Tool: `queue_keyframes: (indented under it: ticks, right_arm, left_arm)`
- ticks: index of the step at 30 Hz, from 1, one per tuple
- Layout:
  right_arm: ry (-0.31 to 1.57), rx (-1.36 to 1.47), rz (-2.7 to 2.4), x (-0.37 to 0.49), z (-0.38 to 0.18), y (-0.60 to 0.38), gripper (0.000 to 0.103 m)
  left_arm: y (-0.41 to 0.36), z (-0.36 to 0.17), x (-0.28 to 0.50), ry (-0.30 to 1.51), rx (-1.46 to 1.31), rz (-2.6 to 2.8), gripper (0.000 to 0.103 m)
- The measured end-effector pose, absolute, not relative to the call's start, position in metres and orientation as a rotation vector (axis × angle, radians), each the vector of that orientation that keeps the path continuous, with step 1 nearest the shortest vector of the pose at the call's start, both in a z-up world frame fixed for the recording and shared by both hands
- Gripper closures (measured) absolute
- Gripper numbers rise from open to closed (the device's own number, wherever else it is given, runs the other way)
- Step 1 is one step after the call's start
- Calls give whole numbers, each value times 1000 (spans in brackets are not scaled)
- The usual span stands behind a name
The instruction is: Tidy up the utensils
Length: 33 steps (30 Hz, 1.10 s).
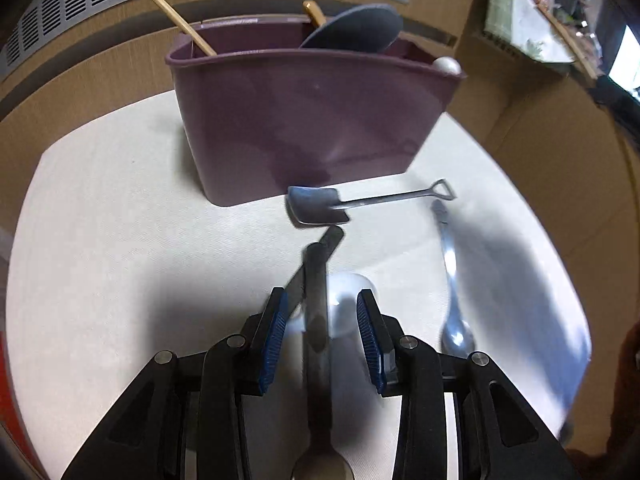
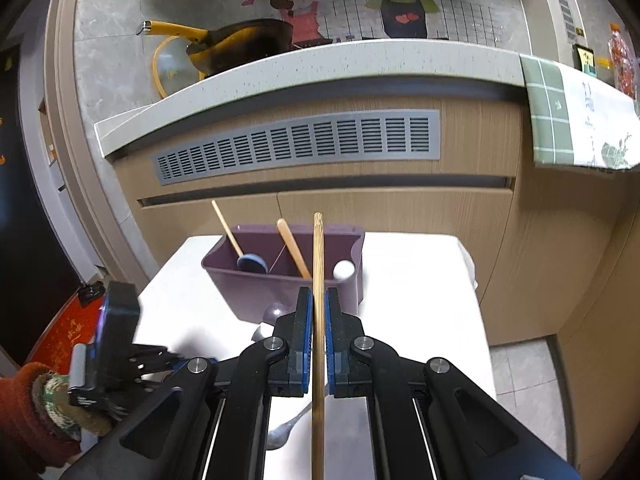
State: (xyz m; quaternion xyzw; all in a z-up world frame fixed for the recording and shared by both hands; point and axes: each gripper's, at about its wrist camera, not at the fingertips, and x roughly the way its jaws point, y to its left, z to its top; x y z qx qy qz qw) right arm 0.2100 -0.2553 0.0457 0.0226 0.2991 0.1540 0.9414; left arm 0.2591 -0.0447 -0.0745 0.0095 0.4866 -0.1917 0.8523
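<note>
Right gripper (image 2: pixel 319 312) jaws pinch a thin bamboo chopstick (image 2: pixel 318 264), upright, near side of the purple plastic caddy (image 2: pixel 280 284). Left gripper (image 1: pixel 322 332) jaws spread over a dark-handled spoon (image 1: pixel 318 320) on the table. Beyond: steel spoon (image 1: pixel 454 280), shovel-shaped spoon (image 1: pixel 320 206), both loose. Caddy already holds approx. four items; at least four left.

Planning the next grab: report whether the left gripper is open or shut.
Open. The left gripper has its blue pads spread wide, a dark utensil handle lying loose between them.

The left wrist view sits low and close, facing the purple caddy (image 1: pixel 312 120) across the white table (image 1: pixel 120 240). The right wrist view looks from higher and farther back; both share the caddy (image 2: pixel 256 284) and vent grille (image 2: pixel 296 146).
</note>
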Motion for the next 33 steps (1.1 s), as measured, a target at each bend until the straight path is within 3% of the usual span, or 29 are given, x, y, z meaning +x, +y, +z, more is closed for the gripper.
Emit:
queue_keyframes:
  ticks: [7, 16, 18, 29, 33]
  right_arm:
    - [624, 59, 315, 210, 41, -256, 98]
    - [618, 76, 347, 206, 42, -256, 99]
    - [616, 79, 348, 207, 42, -256, 99]
    - [615, 57, 348, 205, 47, -251, 99]
    - [586, 51, 343, 204, 63, -252, 99]
  left_arm:
    - [-47, -72, 265, 1033, 21, -348, 91]
    - [-6, -10, 227, 843, -178, -405, 93]
    - [0, 2, 223, 814, -195, -402, 100]
    - [7, 31, 216, 727, -207, -394, 100]
    - [12, 76, 210, 624, -215, -426, 100]
